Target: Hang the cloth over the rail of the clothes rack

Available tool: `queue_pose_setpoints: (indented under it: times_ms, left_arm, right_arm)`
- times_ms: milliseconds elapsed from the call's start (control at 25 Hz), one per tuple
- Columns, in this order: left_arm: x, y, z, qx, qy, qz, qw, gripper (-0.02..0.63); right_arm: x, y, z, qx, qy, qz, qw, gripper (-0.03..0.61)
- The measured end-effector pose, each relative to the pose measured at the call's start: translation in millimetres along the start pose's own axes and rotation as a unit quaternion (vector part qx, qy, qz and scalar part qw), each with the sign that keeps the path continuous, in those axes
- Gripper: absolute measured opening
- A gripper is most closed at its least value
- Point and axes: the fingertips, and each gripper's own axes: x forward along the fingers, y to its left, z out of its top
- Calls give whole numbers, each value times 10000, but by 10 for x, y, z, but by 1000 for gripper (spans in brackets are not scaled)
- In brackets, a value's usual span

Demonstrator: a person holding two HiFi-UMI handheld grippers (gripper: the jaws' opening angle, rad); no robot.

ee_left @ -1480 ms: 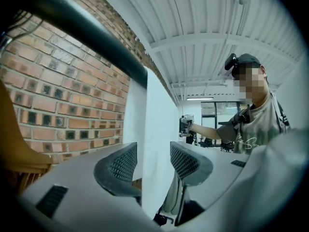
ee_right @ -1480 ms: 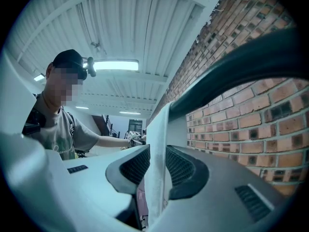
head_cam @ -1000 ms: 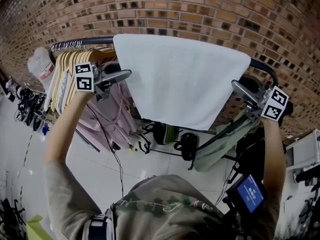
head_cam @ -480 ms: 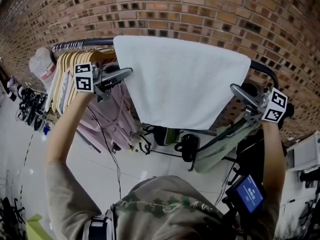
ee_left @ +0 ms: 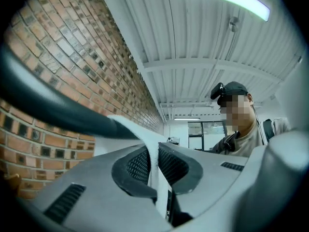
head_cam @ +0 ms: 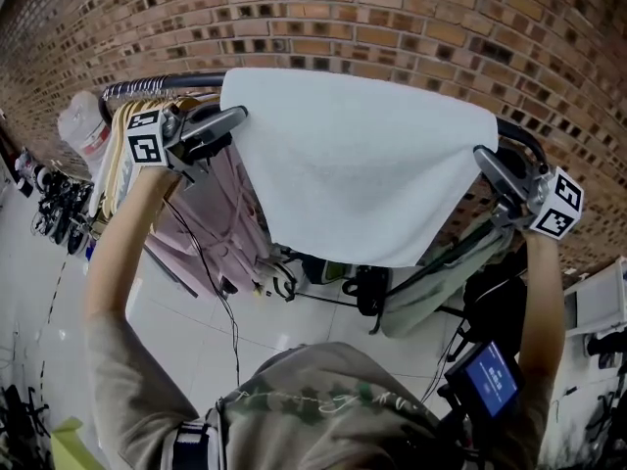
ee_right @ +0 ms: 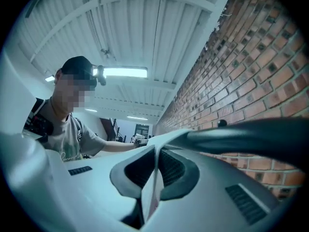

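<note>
Left gripper view: the pads [ee_left: 140, 166] of the left gripper [ee_left: 153, 158] have just been closing and now pinch a thin white edge of the cloth [ee_left: 124, 125] between them, right beside the dark rail [ee_left: 48, 100]. In the right gripper view the right gripper [ee_right: 155, 164] has also just been closing, and its jaws are clamped on the cloth's opposite edge next to the same rail. From the head view the cloth lies draped over the rail, spread wide between the two grippers, its near half hanging down toward the person. A row of hangers [head_cam: 122, 145] with clothes crowds the rail's left end and a brick wall [head_cam: 411, 27] stands behind. The hanging looks mostly done. What seems left is to even out the drape and let go of both edges.
</note>
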Motion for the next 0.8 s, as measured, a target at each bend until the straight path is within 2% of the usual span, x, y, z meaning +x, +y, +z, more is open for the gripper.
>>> queue_pose_setpoints:
  times_ms: [120,280,480,640,680,720,800]
  left_arm:
    - [30,62,197,58,-87,24,9999,25]
    - [113,90,311,-14,104,-59,9999,25]
    - [150,88,247,59,408,48,9991,25]
    - [89,9,169,67,284,-176,9994,28]
    - [86,-17,158,59,242,-266,9993,37]
    - [89,-36,147,66,219,-325,9992,74]
    - [95,-39,116,100,213,-318,9992,84]
  right_arm:
    - [-53,-35,68,-38,-114,-85,9999,15]
    - [-106,-20,41,-29,-201,-100,9997,15]
    - [-103,-98,-143,-26,-59,-255,9997,17]
    - [-126,-55,-86,90,-258,-88,9996,18]
    - [-145,-47,-82,93,-248,-79,9996,24]
    - [-161,-43,-86,98,-217,-80,9997,79]
    - [-178,-58,-117,94,-105,-128,9998,91]
